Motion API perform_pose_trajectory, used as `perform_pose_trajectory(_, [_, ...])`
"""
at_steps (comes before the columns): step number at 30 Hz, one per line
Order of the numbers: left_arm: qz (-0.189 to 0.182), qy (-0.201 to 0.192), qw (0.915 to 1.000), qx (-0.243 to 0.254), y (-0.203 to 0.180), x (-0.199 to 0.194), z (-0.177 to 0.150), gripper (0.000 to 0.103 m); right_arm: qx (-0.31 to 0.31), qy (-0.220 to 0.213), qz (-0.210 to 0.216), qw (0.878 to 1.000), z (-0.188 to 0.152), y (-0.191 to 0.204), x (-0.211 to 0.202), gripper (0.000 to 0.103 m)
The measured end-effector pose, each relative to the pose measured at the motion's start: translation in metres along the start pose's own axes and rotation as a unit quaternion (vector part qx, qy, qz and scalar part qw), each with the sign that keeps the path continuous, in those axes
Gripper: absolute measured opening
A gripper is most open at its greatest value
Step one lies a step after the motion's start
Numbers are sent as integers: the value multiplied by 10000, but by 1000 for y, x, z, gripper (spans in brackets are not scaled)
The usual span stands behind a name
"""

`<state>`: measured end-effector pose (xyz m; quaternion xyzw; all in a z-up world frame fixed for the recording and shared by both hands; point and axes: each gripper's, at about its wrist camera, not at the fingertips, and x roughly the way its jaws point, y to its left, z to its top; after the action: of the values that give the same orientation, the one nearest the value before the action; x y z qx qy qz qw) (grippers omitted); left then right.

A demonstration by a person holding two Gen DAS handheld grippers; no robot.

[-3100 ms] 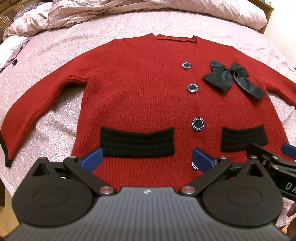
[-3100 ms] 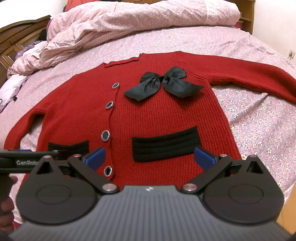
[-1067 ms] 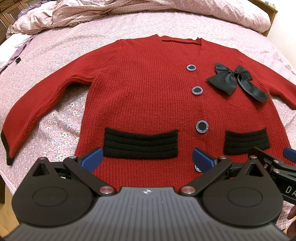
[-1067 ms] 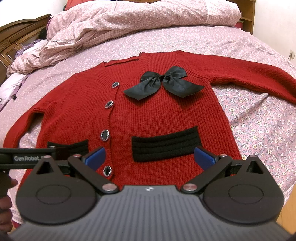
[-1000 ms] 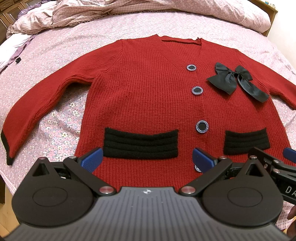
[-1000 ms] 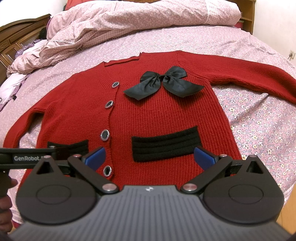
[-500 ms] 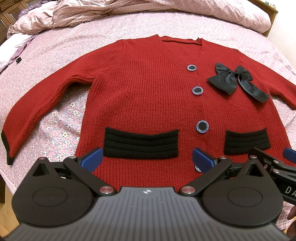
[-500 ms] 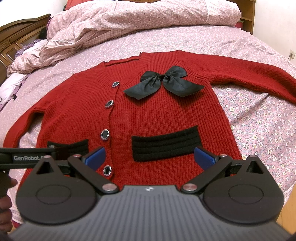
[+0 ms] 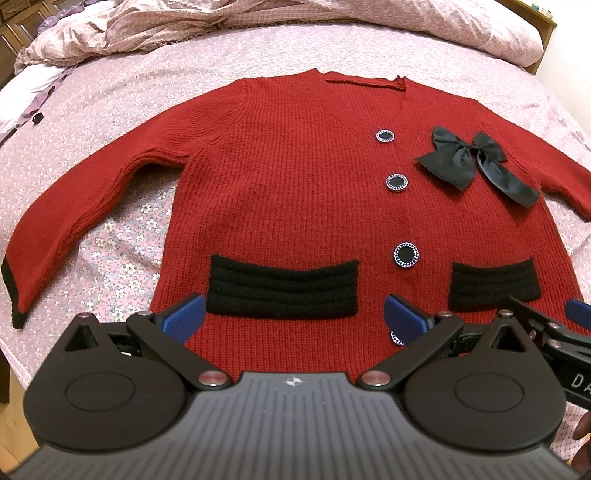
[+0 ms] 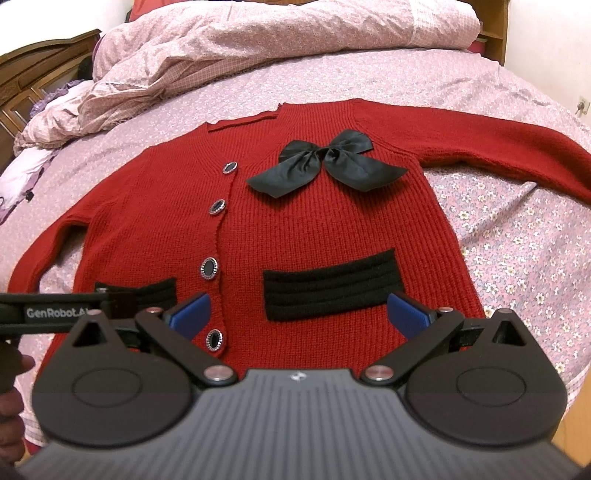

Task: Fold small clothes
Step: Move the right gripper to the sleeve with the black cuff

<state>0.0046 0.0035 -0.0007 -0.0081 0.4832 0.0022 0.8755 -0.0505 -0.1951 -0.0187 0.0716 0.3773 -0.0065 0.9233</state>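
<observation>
1. A red knitted cardigan (image 9: 295, 192) (image 10: 325, 236) is laid flat, front side up, on a bed covered with a pink floral sheet (image 9: 122, 236) (image 10: 517, 236).
2. Both sleeves are spread out sideways from the cardigan's body; the black cuff (image 9: 11, 295) of one sleeve is seen near the bed's edge in the left wrist view.
3. A black satin bow (image 9: 476, 162) (image 10: 325, 162) is seen on the cardigan's chest, beside the row of black round buttons with silver rims (image 9: 397, 181) (image 10: 209, 267).
4. Two black ribbed pocket bands (image 9: 282, 288) (image 10: 332, 290) are seen on the cardigan's lower part, one on either side of the button row.
5. The left gripper (image 9: 291, 319) is held over the cardigan's hem, its blue-padded fingers (image 9: 183, 317) spread wide apart and clamped on nothing.
6. The right gripper (image 10: 299, 317) is held over the hem likewise, its blue-padded fingers (image 10: 408, 317) also wide apart, with nothing between them.
7. A crumpled pink quilt (image 9: 258, 18) (image 10: 258, 48) is heaped beyond the cardigan's neckline, at the far end of the bed.
</observation>
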Motion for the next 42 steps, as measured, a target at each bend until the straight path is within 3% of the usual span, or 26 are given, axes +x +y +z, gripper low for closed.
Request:
perform_pose_trajectory(12, [46,43,10000,-44,4,13,22,103,187,-125,7,9997,7,-16,7,103])
perform_pose_trajectory(24, [109,55,9998,-164,5,29,59,103,417,-336,-31,9986,35,-45,16,103])
perform_pose_trajectory(34, [392,-62,9991,-150,6,45,94,103,1148,-550,-193,9917,66,-102,25,103])
perform_pose_trajectory(42, [495,-35,9985,-248,2,61,122,103,1900,-800,-677,9762,84,-171,28,103])
